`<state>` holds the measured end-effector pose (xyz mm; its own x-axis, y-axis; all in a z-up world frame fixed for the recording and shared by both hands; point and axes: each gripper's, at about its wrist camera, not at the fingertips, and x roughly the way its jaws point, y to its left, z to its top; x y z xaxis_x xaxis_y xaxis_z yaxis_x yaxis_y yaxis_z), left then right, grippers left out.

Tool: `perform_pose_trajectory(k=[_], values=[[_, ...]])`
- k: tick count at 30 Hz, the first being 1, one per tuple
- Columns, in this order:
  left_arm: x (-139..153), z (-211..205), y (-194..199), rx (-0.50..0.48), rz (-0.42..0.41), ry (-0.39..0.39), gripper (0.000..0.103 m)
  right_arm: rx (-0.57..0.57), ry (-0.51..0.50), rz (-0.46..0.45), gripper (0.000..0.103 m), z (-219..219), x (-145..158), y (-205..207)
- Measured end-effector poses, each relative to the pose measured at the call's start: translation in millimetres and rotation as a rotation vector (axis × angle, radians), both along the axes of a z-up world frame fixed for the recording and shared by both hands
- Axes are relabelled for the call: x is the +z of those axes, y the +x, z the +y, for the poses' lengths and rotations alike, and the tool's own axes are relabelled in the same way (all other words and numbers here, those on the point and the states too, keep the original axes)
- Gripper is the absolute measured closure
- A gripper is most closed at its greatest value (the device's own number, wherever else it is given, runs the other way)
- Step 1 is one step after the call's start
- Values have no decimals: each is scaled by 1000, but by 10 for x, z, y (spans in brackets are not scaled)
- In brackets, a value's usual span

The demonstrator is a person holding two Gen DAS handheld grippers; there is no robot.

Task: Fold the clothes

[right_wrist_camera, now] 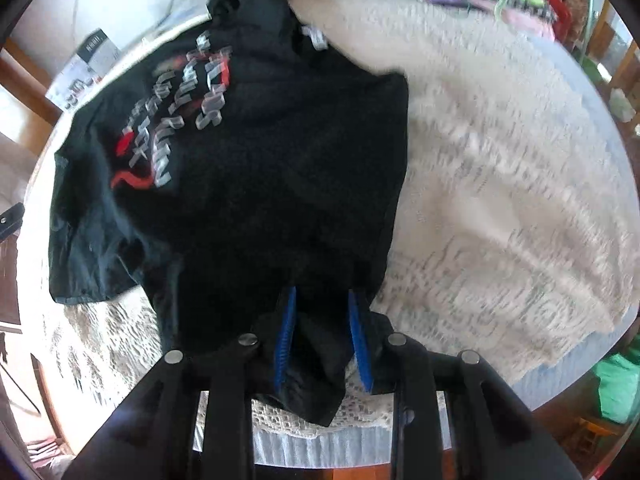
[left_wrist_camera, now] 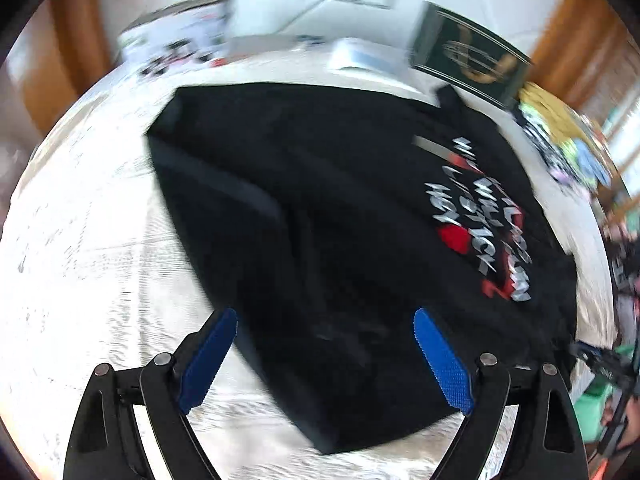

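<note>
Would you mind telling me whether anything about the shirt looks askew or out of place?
The shirt lies crooked and rumpled on the lace cloth; its hem bunches inside the right claw, and one sleeve sticks out unfolded. The left claw is open above it.

Bare lace tablecloth [right_wrist_camera: 500, 184] lies open right of the black shirt [right_wrist_camera: 248, 184].

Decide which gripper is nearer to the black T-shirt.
Right. The right gripper has a bunched edge of the black T-shirt between its fingers; the left gripper is open above the shirt's near edge, not gripping.
</note>
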<state>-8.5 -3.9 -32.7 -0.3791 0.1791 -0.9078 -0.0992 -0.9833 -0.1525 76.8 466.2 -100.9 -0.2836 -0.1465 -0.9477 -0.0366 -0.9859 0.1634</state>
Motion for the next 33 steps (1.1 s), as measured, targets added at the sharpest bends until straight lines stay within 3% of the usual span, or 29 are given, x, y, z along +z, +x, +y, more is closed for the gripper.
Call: perform_pose_trajectory(k=[6,12,13,14,15,16,19,24,28,30,32,33], values=[[-201,17,-295,5,-86,38,12,-11,-21,-8,76,29,17,8],[-607,255,-327,12,-156,-3,14,-21,-42,-17,76,57,33,17],[-676,300,-322,4,-164,-4,26,-23,-46,-18,76,62,36,18],[-718,351,-308,-13,-168,-10,55,-25,-49,-20,76,67,39,20],[-735,408,-286,-30,-161,-30,57,-27,-53,-21,76,72,41,21],[-739,449,-264,-43,-158,-40,82,-29,-55,-23,76,77,39,26],[-602,357,-138,-15,-127,-25,89,-36,-50,-31,76,100,1,70],[-127,-452,436,161,-7,-53,89,-48,-47,-39,76,136,-52,145],[-241,-1225,907,317,-70,-145,88,-40,-55,-42,76,129,-94,190],[-472,-1547,1055,385,-140,-128,78,-30,-56,-44,76,109,-112,202],[-634,-1690,1166,433,-182,-164,48,-31,-57,-38,76,119,-95,227],[-671,-1718,1216,444,-185,-174,43,-36,-56,-33,75,136,-77,247]])
